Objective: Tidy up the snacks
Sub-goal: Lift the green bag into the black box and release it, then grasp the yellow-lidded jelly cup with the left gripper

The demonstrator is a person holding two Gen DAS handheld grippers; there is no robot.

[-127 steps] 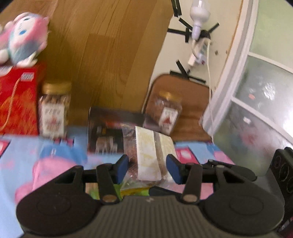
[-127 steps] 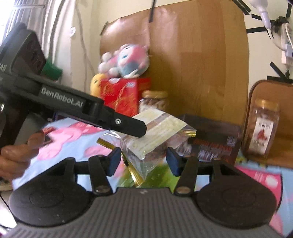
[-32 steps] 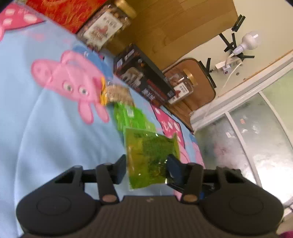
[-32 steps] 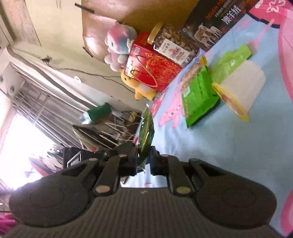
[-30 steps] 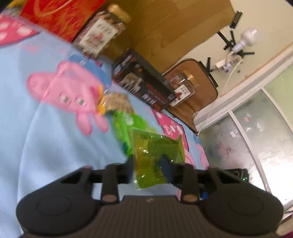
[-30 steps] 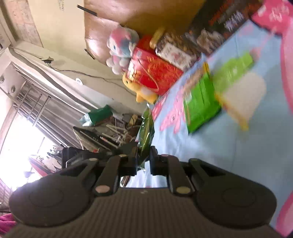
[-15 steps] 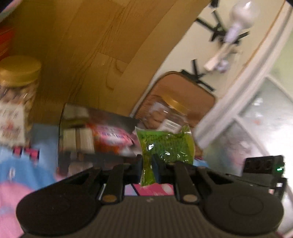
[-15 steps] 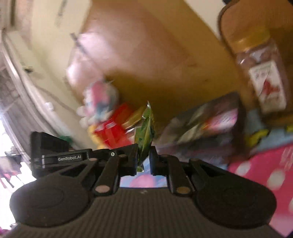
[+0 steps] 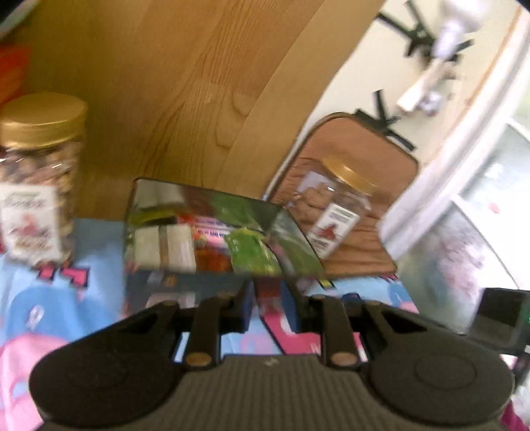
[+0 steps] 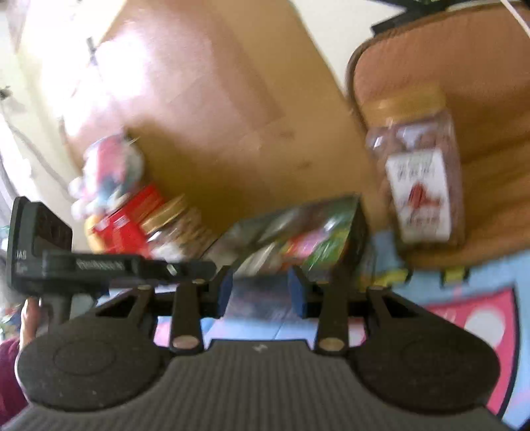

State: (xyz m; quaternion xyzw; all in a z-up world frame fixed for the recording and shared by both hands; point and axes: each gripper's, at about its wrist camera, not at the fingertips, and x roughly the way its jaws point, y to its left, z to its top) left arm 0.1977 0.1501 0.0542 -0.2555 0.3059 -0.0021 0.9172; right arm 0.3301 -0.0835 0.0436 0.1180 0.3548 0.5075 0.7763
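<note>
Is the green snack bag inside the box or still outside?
Inside. The green snack bag lies in the open dark box beside other packets; both grippers are open.

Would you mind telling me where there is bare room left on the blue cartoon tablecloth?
Bare cloth lies between the gold-lidded nut jar and the dark open box. The box itself is crowded with snack packets, and a second jar stands close beside its right.

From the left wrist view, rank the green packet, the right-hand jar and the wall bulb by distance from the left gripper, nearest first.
1. Green packet: in the open box, just ahead of the left gripper.
2. Right-hand jar: behind the box, to the right, against a brown board.
3. Wall bulb: taped high on the wall, upper right.
</note>
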